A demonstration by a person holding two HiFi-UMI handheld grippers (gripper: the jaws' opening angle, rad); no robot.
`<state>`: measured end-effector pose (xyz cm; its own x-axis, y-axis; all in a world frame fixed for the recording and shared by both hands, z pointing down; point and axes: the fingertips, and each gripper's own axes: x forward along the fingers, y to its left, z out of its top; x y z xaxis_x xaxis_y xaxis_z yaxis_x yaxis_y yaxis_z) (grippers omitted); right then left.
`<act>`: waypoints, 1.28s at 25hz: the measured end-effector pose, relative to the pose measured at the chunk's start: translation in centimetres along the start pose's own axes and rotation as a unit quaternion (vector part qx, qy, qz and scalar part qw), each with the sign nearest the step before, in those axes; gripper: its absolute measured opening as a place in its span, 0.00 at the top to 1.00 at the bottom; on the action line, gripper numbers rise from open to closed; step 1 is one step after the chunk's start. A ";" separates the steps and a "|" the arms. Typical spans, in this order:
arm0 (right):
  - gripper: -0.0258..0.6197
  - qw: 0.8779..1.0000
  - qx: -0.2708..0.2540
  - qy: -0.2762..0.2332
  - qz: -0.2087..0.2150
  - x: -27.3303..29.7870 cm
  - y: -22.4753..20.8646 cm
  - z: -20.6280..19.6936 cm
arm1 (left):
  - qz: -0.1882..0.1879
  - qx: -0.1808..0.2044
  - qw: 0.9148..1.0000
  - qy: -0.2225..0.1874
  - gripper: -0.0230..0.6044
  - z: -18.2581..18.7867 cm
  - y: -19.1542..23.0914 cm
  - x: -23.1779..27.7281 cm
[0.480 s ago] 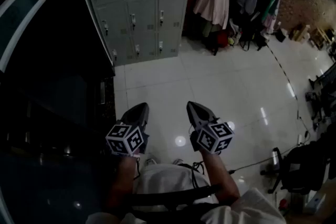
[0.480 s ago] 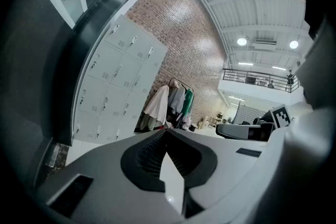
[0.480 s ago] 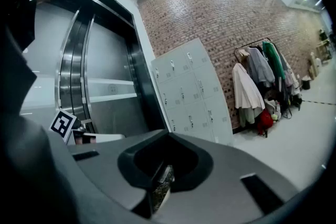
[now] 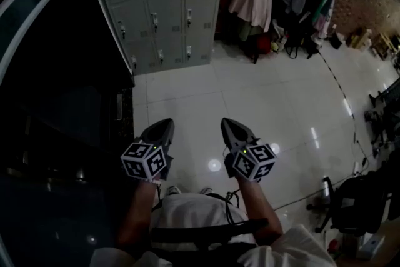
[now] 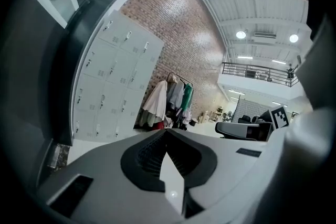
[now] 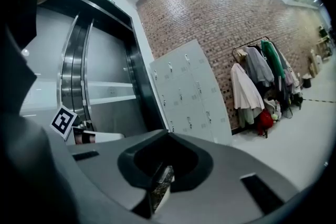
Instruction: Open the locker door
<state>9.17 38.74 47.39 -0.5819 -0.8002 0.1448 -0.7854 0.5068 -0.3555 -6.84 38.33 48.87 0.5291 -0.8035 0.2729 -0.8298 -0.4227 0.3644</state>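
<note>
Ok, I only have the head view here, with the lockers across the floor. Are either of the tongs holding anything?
Observer: No. The left gripper view shows the left tongs closed tip to tip, with nothing between them.
Operator: And the right?
Observer: The right gripper view shows the right tongs shut too, and empty.
Operator: What is the dark area left of the lockers? I cannot make it out.
Observer: In the right gripper view it is lit: a curved metal-and-glass structure standing right beside the locker block.
</note>
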 end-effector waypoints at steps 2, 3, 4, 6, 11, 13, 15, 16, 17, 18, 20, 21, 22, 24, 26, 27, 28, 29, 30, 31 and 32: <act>0.96 1.000 -0.003 0.002 0.004 -0.4 -0.9 0.0 | 0.003 -0.001 1.000 -0.001 0.97 -0.3 -0.6 0.6; 0.96 1.000 -0.006 0.004 0.006 -0.6 -1.3 0.0 | 0.004 -0.002 1.000 -0.001 0.97 -0.4 -1.0 0.9; 0.96 1.000 -0.008 0.007 0.008 -0.8 -1.7 0.0 | 0.004 -0.002 1.000 -0.002 0.97 -0.5 -1.5 1.3; 0.96 1.000 -0.010 0.011 0.010 -1.0 -2.7 -0.1 | 0.004 -0.005 1.000 -0.004 0.97 -0.8 -2.2 2.2; 0.96 1.000 -0.001 0.014 0.009 0.4 -5.0 -0.2 | 0.003 -0.011 1.000 -0.001 0.97 -1.0 -2.1 4.9; 0.96 1.000 0.002 0.014 0.008 1.8 -6.1 0.2 | 0.004 -0.014 1.000 -0.002 0.97 -0.5 -1.3 6.6; 0.96 1.000 0.004 0.014 0.005 3.5 -7.5 0.6 | 0.003 -0.016 1.000 -0.003 0.97 0.2 -0.3 8.6; 0.96 1.000 0.005 0.014 0.004 4.5 -8.2 0.9 | 0.002 -0.016 1.000 -0.003 0.97 0.7 0.4 9.7; 0.96 1.000 0.005 0.013 0.002 5.6 -8.9 1.2 | 0.001 -0.015 1.000 -0.004 0.97 1.1 1.1 10.9; 0.96 1.000 0.005 0.012 0.001 6.8 -9.6 1.5 | -0.001 -0.015 1.000 -0.004 0.97 1.6 1.8 12.1; 0.96 1.000 0.004 0.010 -0.003 9.4 -11.1 2.3 | -0.004 -0.014 1.000 -0.006 0.97 2.9 3.5 14.5; 0.96 1.000 0.004 0.009 -0.006 10.8 -11.9 2.9 | -0.004 -0.012 1.000 -0.007 0.97 3.7 4.3 15.7; 0.96 1.000 0.005 0.008 -0.008 12.3 -12.6 3.5 | -0.004 -0.010 1.000 -0.009 0.97 4.7 5.2 16.9; 0.96 1.000 0.006 0.007 -0.009 15.3 -13.6 4.7 | -0.004 -0.009 1.000 -0.010 0.97 6.5 6.9 19.1; 0.96 1.000 0.004 0.007 -0.009 18.3 -14.4 5.8 | -0.005 -0.009 1.000 -0.011 0.97 8.2 8.8 21.1; 0.96 1.000 0.004 0.006 -0.009 19.9 -14.8 6.4 | -0.006 -0.009 1.000 -0.011 0.97 9.1 9.7 22.0; 0.96 1.000 0.005 0.005 -0.010 21.5 -15.1 7.0 | -0.007 -0.010 1.000 -0.011 0.97 9.9 10.8 22.9; 0.96 1.000 0.006 0.005 -0.010 23.1 -15.4 7.6 | -0.008 -0.011 1.000 -0.012 0.97 10.7 11.8 23.8; 0.96 1.000 0.006 0.004 -0.009 24.7 -15.6 8.1 | -0.009 -0.012 1.000 -0.013 0.97 11.5 12.8 24.6; 0.96 1.000 0.005 0.005 -0.008 26.1 -15.8 8.6 | -0.009 -0.012 1.000 -0.014 0.97 12.4 13.8 25.3; 0.96 1.000 0.003 0.005 -0.008 27.5 -16.0 9.0 | -0.008 -0.012 1.000 -0.016 0.97 13.1 14.7 26.0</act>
<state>7.60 5.71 48.74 -0.5715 -0.8049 0.1597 -0.7932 0.4919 -0.3590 -7.56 5.71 49.64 0.5367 -0.8093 0.2387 -0.8161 -0.4260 0.3904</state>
